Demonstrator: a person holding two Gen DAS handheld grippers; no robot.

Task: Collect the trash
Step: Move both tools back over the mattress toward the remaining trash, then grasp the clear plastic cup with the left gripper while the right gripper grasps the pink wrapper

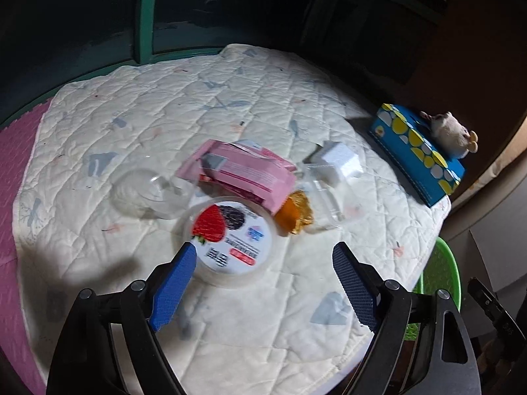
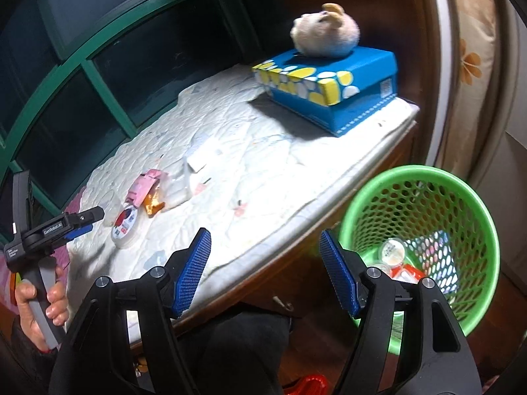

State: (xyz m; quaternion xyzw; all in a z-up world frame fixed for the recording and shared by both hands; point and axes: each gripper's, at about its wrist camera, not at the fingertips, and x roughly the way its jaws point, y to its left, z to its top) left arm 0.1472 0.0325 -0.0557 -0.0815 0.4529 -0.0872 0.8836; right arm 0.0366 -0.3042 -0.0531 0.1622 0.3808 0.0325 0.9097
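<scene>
Left wrist view: the left tool (image 1: 263, 256) hangs spread wide and empty over the quilted bench (image 1: 131, 125), its blue pads either side of a round yogurt lid (image 1: 230, 240). Just beyond lie a pink wrapper (image 1: 243, 171), an orange wrapper (image 1: 294, 212) and a clear plastic cup (image 1: 148, 194).

Right wrist view: the right tool (image 2: 265, 247) is also wide apart, holding nothing, beside a green basket (image 2: 474, 210) with trash inside. A blue tissue box (image 2: 332, 85) carries a plush toy (image 2: 324, 31).

A bright light falls on the white quilted pad (image 1: 164, 108), glaring almost blank in the right wrist view, while the window (image 2: 98, 75) behind stays dark. Shadows lie hard-edged. Both views bend strongly and darken toward the corners, slightly blurred.
</scene>
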